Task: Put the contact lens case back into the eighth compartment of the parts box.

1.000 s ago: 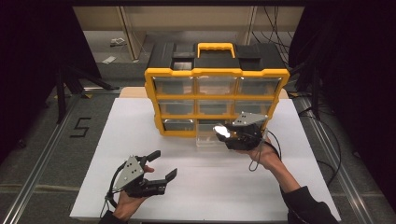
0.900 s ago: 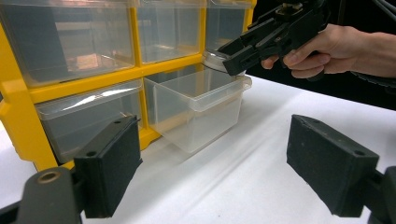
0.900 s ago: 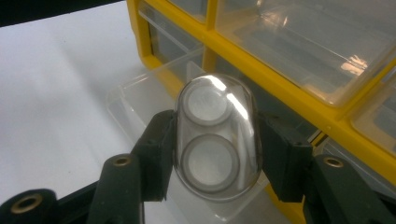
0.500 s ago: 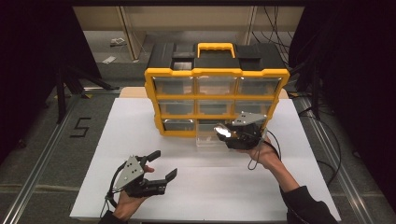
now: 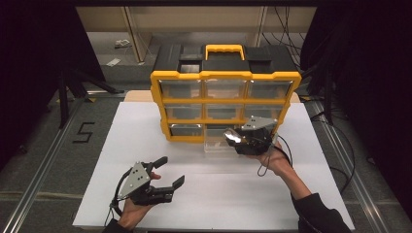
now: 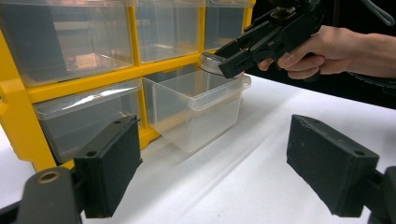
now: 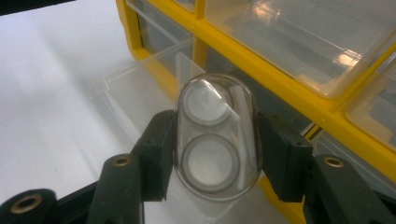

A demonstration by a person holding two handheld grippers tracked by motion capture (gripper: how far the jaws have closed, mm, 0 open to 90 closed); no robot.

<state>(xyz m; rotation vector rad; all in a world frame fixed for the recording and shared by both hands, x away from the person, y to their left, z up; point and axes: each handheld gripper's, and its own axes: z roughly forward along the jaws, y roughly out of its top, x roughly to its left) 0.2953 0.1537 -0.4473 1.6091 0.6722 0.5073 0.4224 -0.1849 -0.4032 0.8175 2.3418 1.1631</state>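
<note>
The right tongs (image 7: 215, 156) clamp a clear oval case (image 7: 215, 135) above the pulled-out clear drawer (image 7: 140, 88) of the yellow cabinet (image 7: 299, 100).

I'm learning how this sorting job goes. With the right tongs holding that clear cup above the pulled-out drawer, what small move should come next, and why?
Probably lower the right tongs a little and then open them. They are shut on the clear cup, which hangs over the pulled-out drawer of the yellow cabinet and not yet inside it. The left tongs rest open and apart.
</note>
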